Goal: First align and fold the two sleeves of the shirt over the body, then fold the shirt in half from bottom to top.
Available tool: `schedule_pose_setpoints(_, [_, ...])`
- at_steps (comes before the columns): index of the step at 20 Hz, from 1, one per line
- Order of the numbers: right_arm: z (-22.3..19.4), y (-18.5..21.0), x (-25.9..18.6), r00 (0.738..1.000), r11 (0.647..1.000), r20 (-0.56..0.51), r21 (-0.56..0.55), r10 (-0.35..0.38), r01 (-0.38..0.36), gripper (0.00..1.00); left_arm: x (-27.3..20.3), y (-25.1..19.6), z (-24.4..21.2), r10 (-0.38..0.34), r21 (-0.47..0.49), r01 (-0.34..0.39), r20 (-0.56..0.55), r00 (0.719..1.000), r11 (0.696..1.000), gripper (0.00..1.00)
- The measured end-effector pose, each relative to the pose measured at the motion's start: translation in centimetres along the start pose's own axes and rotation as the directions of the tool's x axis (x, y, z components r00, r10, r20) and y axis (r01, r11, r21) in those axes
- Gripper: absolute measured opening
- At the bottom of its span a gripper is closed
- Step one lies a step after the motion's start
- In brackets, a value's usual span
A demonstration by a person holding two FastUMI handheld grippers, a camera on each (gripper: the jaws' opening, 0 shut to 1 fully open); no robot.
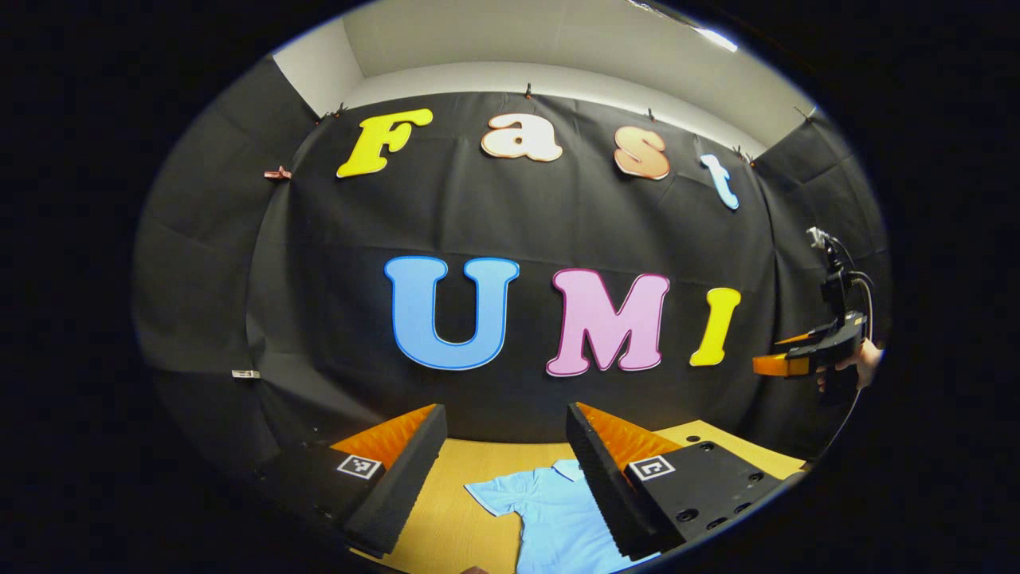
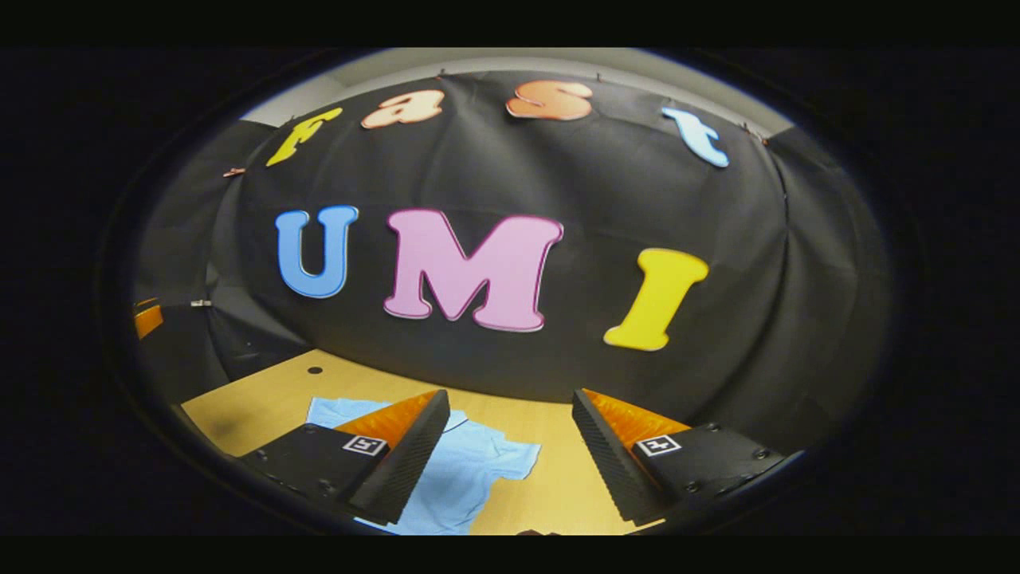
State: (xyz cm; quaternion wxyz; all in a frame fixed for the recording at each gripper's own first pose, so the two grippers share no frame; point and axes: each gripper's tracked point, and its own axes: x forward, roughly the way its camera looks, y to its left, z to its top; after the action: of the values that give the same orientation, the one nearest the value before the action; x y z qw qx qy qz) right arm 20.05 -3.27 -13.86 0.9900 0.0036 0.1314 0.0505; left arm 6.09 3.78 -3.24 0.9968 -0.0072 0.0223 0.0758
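A light blue short-sleeved shirt (image 1: 554, 514) lies flat on the wooden table (image 1: 446, 498), collar toward the far wall, one sleeve spread to the left. My left gripper (image 1: 506, 454) hovers above it, open, with nothing between its fingers. In the right gripper view the same shirt (image 2: 470, 462) lies spread below, a sleeve reaching right. My right gripper (image 2: 510, 438) is open and empty above the shirt's right side. The right gripper (image 1: 805, 359) also appears far right in the left gripper view, held by a hand (image 1: 865, 359).
The booth's black cloth wall stands close behind the table (image 2: 263, 399). A small hole (image 2: 315, 370) marks the tabletop at the far left. The other gripper's edge (image 2: 147, 317) peeks in at the left.
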Motion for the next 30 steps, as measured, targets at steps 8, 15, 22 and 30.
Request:
schedule_pose_setpoints(8, [-17.3, -3.8, 17.6, 0.948, 0.99, -0.304, 0.125, 0.095, -0.059, 0.97, 6.4, -2.4, -3.0, 0.119, 0.027, -0.117, -0.113, 0.986, 0.993, 0.97])
schedule_pose_setpoints(15, [-29.9, -5.2, 23.3, 0.844, 0.979, -0.525, 0.204, 0.106, 0.004, 1.0, 8.4, -1.6, -5.8, 0.223, 0.082, -0.21, -0.208, 0.952, 0.974, 0.97])
schedule_pose_setpoints(22, [-34.0, -6.9, 23.5, 0.786, 0.978, -0.615, 0.191, 0.053, 0.084, 0.78, 9.9, -3.0, -6.5, 0.198, 0.105, -0.178, -0.22, 0.955, 0.978, 0.97])
schedule_pose_setpoints(30, [-34.0, -5.9, 23.2, 0.784, 0.973, -0.617, 0.215, 0.068, 0.085, 0.16, 8.8, -2.6, -6.1, 0.211, 0.109, -0.192, -0.208, 0.955, 0.975, 0.97])
